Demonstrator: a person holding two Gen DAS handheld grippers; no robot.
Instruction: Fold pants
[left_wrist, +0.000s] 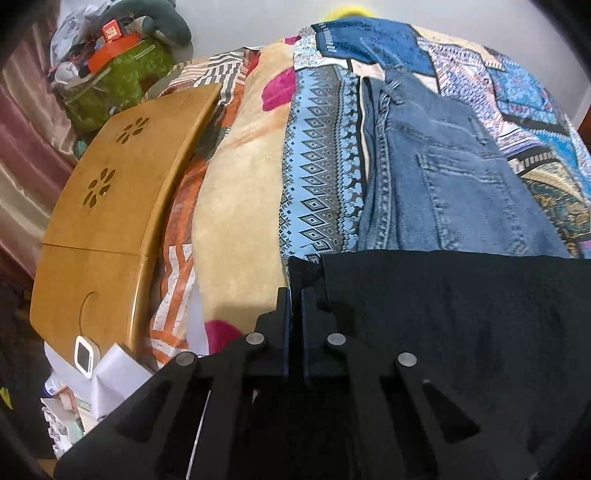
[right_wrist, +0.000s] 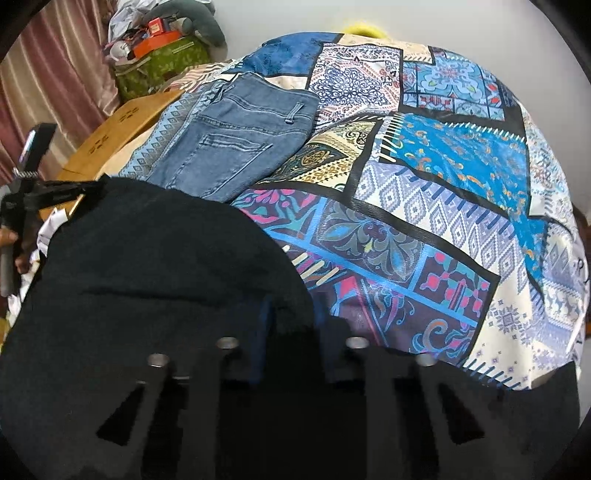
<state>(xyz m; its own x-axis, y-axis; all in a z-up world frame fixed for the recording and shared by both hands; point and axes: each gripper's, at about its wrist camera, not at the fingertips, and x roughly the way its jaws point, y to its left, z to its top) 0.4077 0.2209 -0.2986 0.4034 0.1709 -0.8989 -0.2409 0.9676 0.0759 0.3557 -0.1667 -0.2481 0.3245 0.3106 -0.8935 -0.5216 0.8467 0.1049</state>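
Black pants (left_wrist: 461, 314) lie spread across the near part of a patterned bedspread (right_wrist: 443, 184). My left gripper (left_wrist: 294, 295) is shut on their far left corner, with the cloth's edge pinched between the two black fingers. In the right wrist view the black pants (right_wrist: 147, 258) fill the lower left. My right gripper (right_wrist: 291, 314) is shut on their right edge, its fingers dark and blurred against the cloth. The left gripper's body (right_wrist: 33, 177) shows at the left edge of that view, at the pants' far corner.
Folded blue jeans (left_wrist: 443, 177) lie just beyond the black pants. A wooden lap tray (left_wrist: 110, 184) rests at the bed's left, beside a beige blanket (left_wrist: 240, 203). A green bag with clutter (left_wrist: 118, 81) and a pink curtain (left_wrist: 22, 147) stand behind. Papers (left_wrist: 110, 373) lie near left.
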